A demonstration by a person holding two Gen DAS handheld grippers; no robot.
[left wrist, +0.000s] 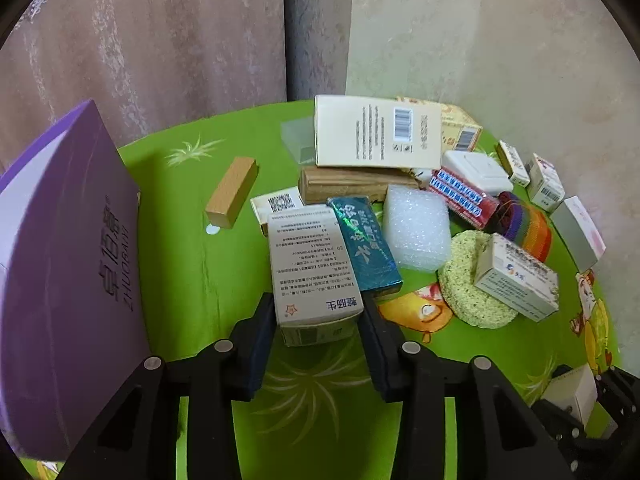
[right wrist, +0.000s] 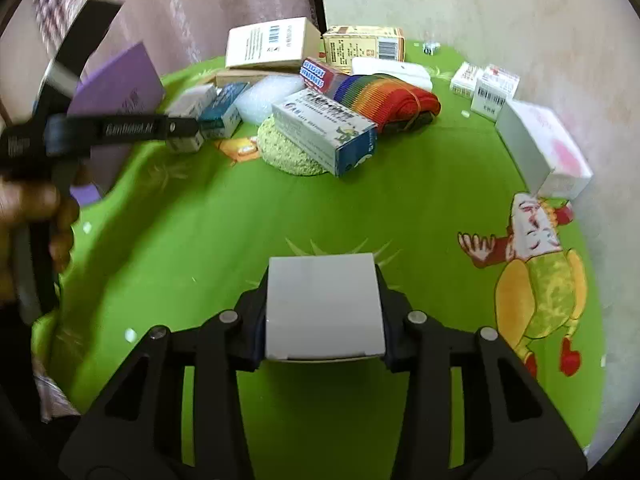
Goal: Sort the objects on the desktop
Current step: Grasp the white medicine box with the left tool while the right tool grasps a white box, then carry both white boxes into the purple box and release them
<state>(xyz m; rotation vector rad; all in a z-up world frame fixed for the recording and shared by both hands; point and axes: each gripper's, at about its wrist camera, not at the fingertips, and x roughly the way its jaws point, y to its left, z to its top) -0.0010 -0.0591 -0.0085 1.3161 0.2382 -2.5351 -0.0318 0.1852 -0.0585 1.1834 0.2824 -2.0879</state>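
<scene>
A: L gripper [left wrist: 318, 320] status?
B: Clamped on white medicine box [left wrist: 310, 264], at pile's near edge on green tablecloth [left wrist: 192, 272].
A: R gripper [right wrist: 322, 312]?
B: Clamped on plain white box [right wrist: 324, 304], over open cloth, apart from pile.

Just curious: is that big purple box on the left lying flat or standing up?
Standing up, tilted. In the left wrist view the purple box rises on edge from the green tablecloth, its printed face leaning sideways.

A counter [left wrist: 192, 264] under a bright green cloth [right wrist: 320, 208] printed with pale grass tufts and cartoon figures stands in a corner. Behind it on the left hangs a mauve curtain [left wrist: 160, 40] in soft folds; on the right is a plain cream wall [right wrist: 480, 12]. The light is dim and even.
</scene>
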